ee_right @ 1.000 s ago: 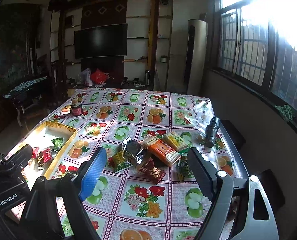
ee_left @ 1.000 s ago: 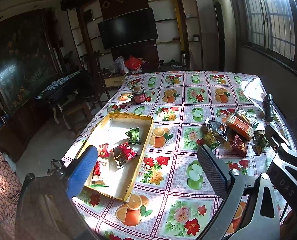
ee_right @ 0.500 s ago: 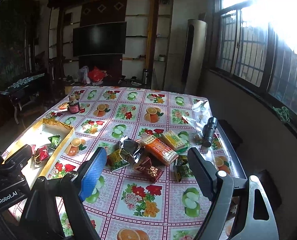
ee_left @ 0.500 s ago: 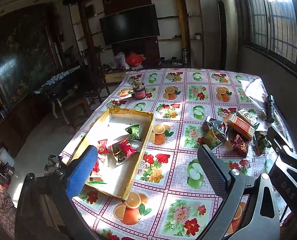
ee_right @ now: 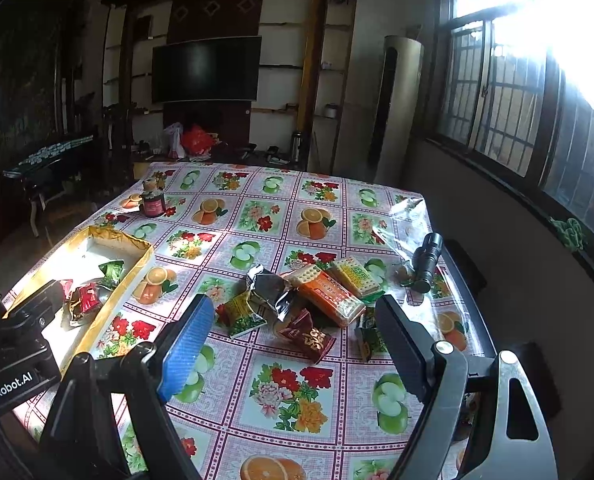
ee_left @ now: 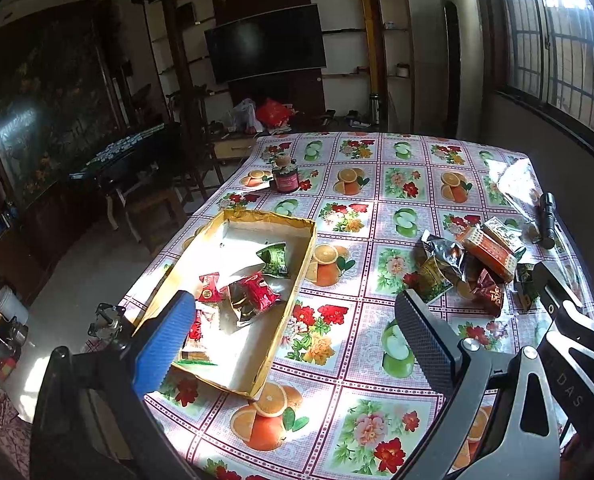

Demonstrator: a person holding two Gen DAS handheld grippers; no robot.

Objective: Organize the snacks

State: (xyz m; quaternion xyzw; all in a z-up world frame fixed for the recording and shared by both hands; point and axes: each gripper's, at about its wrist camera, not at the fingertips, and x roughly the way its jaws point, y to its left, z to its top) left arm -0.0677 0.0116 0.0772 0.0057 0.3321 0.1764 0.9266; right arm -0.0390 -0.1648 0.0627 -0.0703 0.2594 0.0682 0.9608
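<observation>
So both grippers are hanging above the table (ee_right: 257, 204) with nothing in them: the left gripper (ee_left: 293, 320) has its jaws spread wide over the near end of the cardboard box (ee_left: 293, 288), and the right gripper (ee_right: 293, 328) is just as wide open, over the near edge of the snack pile (ee_right: 309, 300). The box is a long shallow tray on the left side of the fruit-print tablecloth, long axis running from the near left corner away toward the little dark red jar (ee_left: 285, 178). Inside it there's a green packet (ee_left: 275, 258) toward the far end plus a couple of red ones (ee_left: 259, 290) and a crumpled foil wrapper nearer the middle. The loose pile sits on the right side of the table, well apart from the box. Its orange cracker pack (ee_right: 329, 296) lies flat, long axis slanting from far left to near right, with a yellow-green pack (ee_right: 355, 274) touching it alongside, same slant. A dark red packet (ee_right: 307, 334) is nearest the right gripper. A black flashlight (ee_right: 427, 262) lies by the right table edge.
</observation>
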